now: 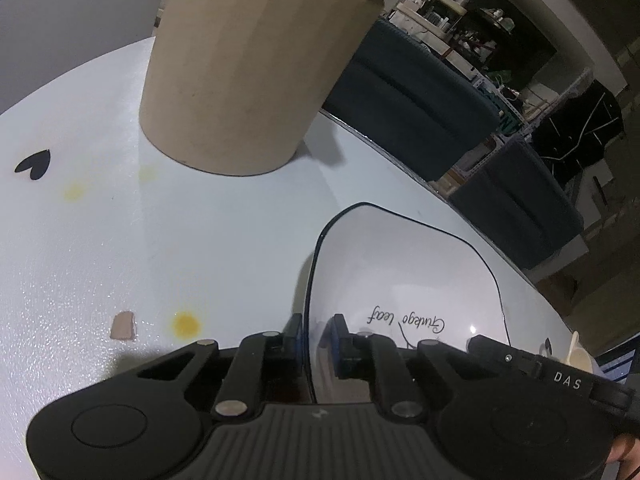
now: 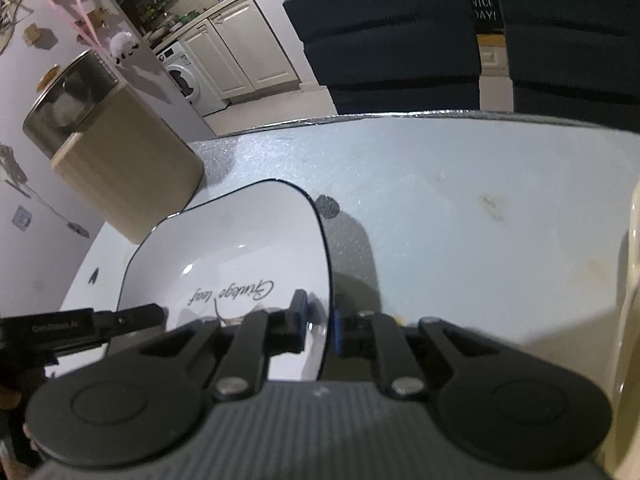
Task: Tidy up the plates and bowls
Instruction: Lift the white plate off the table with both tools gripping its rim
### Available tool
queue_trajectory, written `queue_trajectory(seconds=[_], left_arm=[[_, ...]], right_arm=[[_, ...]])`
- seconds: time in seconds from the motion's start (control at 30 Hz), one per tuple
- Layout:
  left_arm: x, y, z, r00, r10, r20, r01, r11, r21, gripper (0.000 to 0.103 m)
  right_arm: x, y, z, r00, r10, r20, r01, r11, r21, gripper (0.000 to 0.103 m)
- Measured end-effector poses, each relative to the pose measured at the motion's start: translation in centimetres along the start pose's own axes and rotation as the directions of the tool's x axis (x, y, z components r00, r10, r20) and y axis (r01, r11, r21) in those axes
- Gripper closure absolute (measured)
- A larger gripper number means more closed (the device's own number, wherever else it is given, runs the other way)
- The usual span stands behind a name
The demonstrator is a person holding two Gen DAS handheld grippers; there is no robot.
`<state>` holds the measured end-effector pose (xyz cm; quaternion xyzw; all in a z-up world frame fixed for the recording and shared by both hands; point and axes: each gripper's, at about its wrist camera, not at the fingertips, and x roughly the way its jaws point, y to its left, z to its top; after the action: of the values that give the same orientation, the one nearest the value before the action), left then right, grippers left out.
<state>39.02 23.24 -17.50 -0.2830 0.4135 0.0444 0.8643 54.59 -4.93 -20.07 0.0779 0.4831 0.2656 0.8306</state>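
Note:
A white square plate (image 1: 400, 272) with a thin dark rim and black script lettering is held between both grippers above the pale table (image 1: 120, 240). My left gripper (image 1: 318, 344) is shut on its left rim, one finger under and one over the edge. My right gripper (image 2: 320, 326) is shut on the opposite rim of the same plate (image 2: 232, 248). The right gripper's fingers (image 1: 520, 356) show at the plate's far side in the left wrist view, and the left gripper's fingers (image 2: 100, 322) show in the right wrist view.
A tall beige wooden cylinder (image 1: 248, 68) with a metal container on top (image 2: 68, 104) stands at the table's far side. A cream dish rim (image 2: 628, 300) is at the right edge. Dark blue chairs (image 2: 392, 36) line the table edge. Yellow stains (image 1: 186, 324) mark the table.

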Motion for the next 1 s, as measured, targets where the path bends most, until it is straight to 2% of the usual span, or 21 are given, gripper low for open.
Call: queue_trajectory(seconds=[0.23,0.53,0.8,1.0], left_arm=[[-0.6,-1.4,0.4,0.999,-0.009,0.041,0.008,0.999,0.033,0.089],[-4.2,-4.8,0.9,0.993,-0.054,0.104,0.046,0.996,0.077,0.090],[-7.8,-8.0,-1.2,0.988,-0.109,0.108,0.096,0.988,0.121,0.090],[-11.0,-10.6,-3.5,0.987,-0.123,0.099,0.102,0.976,0.193,0.090]], right_arm=[[-1.1,0.1,0.0,0.999,-0.017,0.030,0.017,1.000,0.005,0.088],[-5.7,0.4,0.5,0.993,-0.007,0.117,0.008,1.000,-0.013,0.089],[-11.8,0.3,-1.7,0.985,-0.030,0.170,0.035,0.999,-0.024,0.089],[-16.3,-0.5,-4.3,0.980,-0.042,0.195,0.044,0.999,-0.003,0.089]])
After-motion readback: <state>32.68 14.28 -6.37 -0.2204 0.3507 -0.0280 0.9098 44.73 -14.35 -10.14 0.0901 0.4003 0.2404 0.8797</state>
